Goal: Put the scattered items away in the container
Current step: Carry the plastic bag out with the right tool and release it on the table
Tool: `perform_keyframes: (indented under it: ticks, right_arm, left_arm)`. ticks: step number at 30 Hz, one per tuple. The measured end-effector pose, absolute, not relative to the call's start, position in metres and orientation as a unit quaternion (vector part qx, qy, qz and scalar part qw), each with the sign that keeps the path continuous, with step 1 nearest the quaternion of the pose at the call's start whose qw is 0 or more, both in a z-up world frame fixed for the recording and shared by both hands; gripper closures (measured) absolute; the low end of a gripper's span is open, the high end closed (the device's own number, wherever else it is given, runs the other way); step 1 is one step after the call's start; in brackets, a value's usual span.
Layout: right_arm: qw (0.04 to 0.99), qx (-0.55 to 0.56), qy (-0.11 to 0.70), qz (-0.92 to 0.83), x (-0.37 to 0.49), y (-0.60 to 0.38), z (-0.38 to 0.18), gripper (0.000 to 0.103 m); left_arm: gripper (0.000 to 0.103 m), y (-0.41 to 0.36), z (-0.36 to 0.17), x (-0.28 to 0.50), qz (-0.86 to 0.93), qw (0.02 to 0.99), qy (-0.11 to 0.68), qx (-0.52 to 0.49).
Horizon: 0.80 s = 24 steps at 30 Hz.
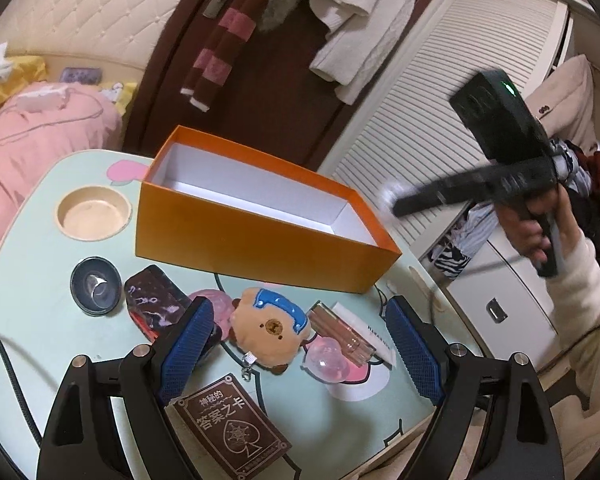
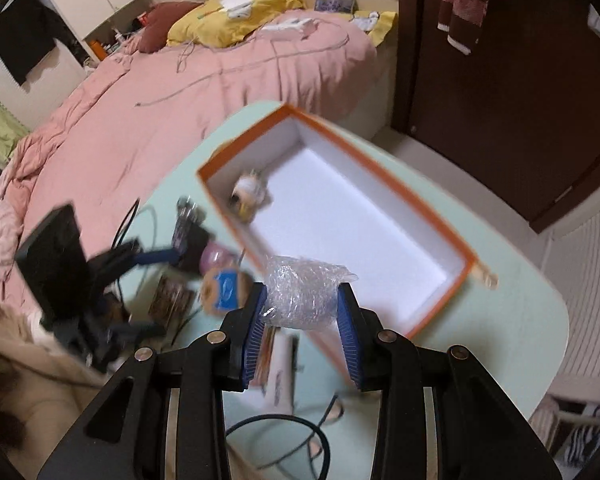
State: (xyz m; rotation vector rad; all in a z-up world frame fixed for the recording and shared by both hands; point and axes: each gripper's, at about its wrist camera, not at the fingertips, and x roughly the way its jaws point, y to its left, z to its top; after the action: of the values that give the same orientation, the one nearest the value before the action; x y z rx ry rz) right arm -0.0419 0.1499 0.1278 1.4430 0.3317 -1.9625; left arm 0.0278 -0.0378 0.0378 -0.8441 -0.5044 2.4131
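Observation:
An open orange box (image 1: 256, 240) with a white inside stands on the pale green table (image 1: 32, 332). In front of it lie a bear plush (image 1: 270, 326), a brown card box (image 1: 232, 424), a dark patterned case (image 1: 156, 304), a pink ball (image 1: 326, 360), a pink tube (image 1: 340, 330) and a round black tin (image 1: 96, 286). My left gripper (image 1: 296, 356) is open, low over the plush. My right gripper (image 2: 302, 308) is shut on a clear bubble-wrap bundle (image 2: 300, 292), held above the box's near corner (image 2: 440, 304). A small toy (image 2: 248, 194) lies inside the box.
A round cup recess (image 1: 94, 212) is sunk in the table at back left. A pink bed (image 2: 160, 92) lies beyond the table, a dark door (image 1: 260, 80) with hanging clothes behind. White louvred wardrobe doors (image 1: 440, 120) stand on the right. Cables (image 2: 276, 432) trail near the front edge.

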Motion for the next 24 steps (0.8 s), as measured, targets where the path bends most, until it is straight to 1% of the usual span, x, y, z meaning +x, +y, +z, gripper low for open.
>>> perform_keyframes:
  ticks: [3, 8, 11, 14, 15, 16, 17, 18, 23, 24]
  right_arm:
    - [0.328, 0.569, 0.117, -0.745, -0.031, 0.138, 0.123, 0.066]
    - [0.295, 0.597, 0.091, -0.741, -0.015, 0.163, 0.086, 0.066]
    - [0.288, 0.591, 0.05, -0.751, -0.013, 0.175, 0.068, 0.065]
    - [0.291, 0.568, 0.013, -0.77, -0.009, 0.183, 0.061, 0.065]
    - [0.295, 0.558, 0.002, -0.776, -0.007, 0.185, 0.061, 0.065]
    - [0.3, 0.55, -0.007, -0.78, -0.004, 0.187, 0.062, 0.065]
    - [0.306, 0.541, -0.015, -0.783, -0.001, 0.188, 0.062, 0.065]
    - [0.312, 0.535, -0.021, -0.785, 0.002, 0.189, 0.063, 0.064]
    - [0.337, 0.495, -0.06, -0.799, 0.014, 0.198, 0.06, 0.064]
    - [0.336, 0.487, -0.071, -0.803, 0.017, 0.201, 0.058, 0.064]
  left_arm:
    - [0.016, -0.041, 0.04, 0.027, 0.893, 0.264, -0.192, -0.31]
    - [0.016, -0.051, 0.056, 0.021, 0.892, 0.263, -0.207, -0.305]
    - [0.016, -0.055, 0.077, 0.005, 0.894, 0.26, -0.181, -0.318]
    - [0.017, -0.05, 0.1, -0.024, 0.896, 0.245, -0.119, -0.352]
    - [0.023, -0.048, 0.108, -0.033, 0.895, 0.24, -0.097, -0.363]
    - [0.027, -0.045, 0.114, -0.05, 0.887, 0.24, -0.073, -0.388]
    - [0.039, -0.041, 0.117, -0.065, 0.877, 0.244, -0.056, -0.409]
    - [0.047, -0.037, 0.119, -0.078, 0.867, 0.249, -0.042, -0.429]
    - [0.047, -0.005, 0.103, -0.126, 0.824, 0.218, 0.101, -0.513]
    - [0.047, -0.001, 0.097, -0.135, 0.81, 0.211, 0.111, -0.536]
